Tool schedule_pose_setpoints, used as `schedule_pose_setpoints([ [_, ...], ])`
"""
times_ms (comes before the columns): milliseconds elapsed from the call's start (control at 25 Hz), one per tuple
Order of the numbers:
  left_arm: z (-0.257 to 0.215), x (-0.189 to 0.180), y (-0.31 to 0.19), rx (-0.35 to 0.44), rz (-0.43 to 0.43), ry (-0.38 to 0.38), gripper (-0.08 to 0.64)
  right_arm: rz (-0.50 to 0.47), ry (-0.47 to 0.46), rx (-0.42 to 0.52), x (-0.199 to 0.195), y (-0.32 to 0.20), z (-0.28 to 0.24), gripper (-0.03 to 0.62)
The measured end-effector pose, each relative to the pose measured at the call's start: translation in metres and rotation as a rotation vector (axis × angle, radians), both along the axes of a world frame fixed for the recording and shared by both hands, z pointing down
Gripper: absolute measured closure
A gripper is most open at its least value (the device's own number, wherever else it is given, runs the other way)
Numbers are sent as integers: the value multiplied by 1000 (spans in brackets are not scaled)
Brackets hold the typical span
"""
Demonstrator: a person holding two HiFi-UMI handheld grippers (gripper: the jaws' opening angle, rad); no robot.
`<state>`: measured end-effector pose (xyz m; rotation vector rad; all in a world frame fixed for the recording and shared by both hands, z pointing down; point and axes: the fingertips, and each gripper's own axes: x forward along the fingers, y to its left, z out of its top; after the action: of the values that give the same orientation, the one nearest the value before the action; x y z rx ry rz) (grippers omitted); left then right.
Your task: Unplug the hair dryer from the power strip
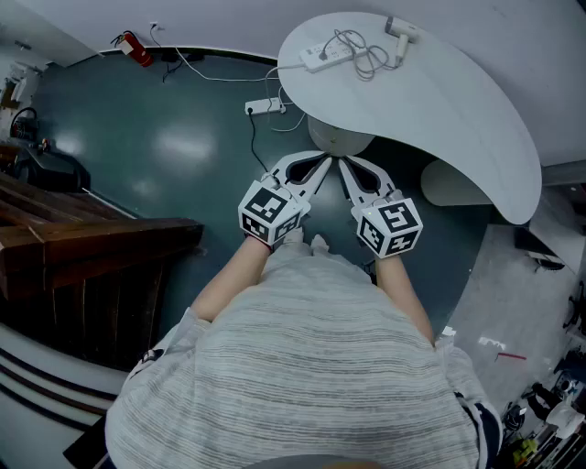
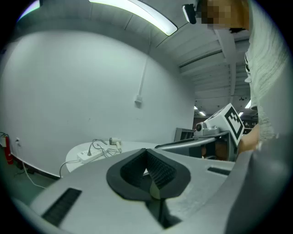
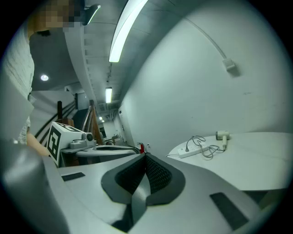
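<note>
The hair dryer (image 1: 400, 29) lies at one o'clock on the white table (image 1: 439, 119), with the power strip (image 1: 327, 57) at its nine o'clock. The plug (image 3: 187, 149) (probably seated, though it is too small to confirm) looks rigid: pinch its body, not the limp cord (image 1: 364, 57), since the light strip may slide. The left gripper (image 1: 320, 167) and right gripper (image 1: 345, 170) are closed, empty, and well apart from it.

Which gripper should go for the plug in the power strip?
Right, marginally: right gripper and left gripper hang shut, equally far from the power strip, but the hair dryer lies rightward.
</note>
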<state>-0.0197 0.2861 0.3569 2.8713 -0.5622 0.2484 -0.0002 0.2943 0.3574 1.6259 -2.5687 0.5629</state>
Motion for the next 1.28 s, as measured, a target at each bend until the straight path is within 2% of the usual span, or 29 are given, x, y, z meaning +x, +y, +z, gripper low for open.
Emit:
schedule_pose_setpoints([
  [600,4,10,-12,-8,-3,-6,555,-3,3,3,9,-15,-1,568],
  [880,6,10,-22,-8,-24,-5,555,-37,-76,57,6,-20,-13,566],
  [1280,8,14,-70,9,-16,19,555,-55,-13,70,13,-65,-6,566],
])
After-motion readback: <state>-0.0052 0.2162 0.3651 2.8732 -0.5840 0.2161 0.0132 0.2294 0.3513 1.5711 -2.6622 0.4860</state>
